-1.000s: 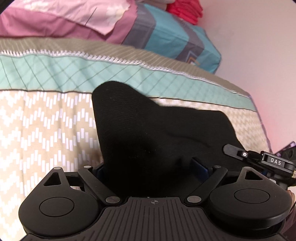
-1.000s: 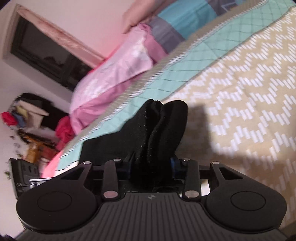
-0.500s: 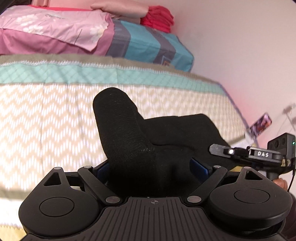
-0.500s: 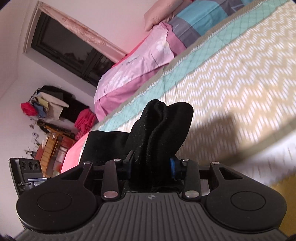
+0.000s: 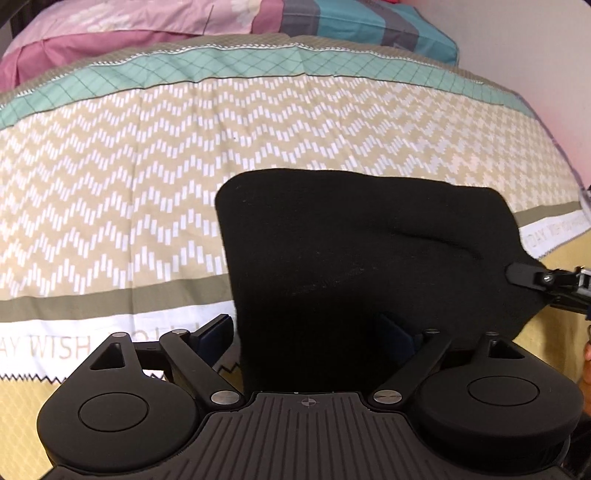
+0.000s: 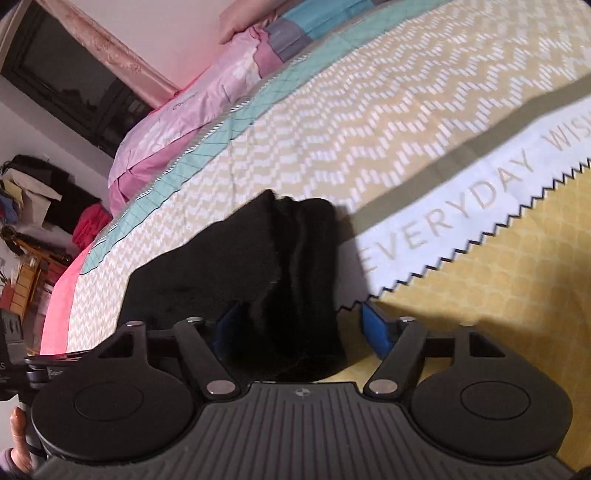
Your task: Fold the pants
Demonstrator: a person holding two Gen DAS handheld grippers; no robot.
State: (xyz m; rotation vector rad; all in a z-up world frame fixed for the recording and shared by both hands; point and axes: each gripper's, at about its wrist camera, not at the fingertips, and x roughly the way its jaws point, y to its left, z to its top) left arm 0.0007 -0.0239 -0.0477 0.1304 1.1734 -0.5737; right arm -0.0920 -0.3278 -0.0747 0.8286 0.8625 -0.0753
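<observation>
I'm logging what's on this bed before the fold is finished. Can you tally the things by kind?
Black pants: 1
Patterned bedspread: 1
Pink pillow: 1
Teal and grey striped pillow: 1
Grippers: 2, left gripper and right gripper, whose jaws have just been opening with the pants between them
Total: 6

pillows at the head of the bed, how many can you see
2. A pink pillow lies at the left of the headboard end, and a teal and grey striped pillow sits beside it on the right. More may lie beyond the frame.
</observation>
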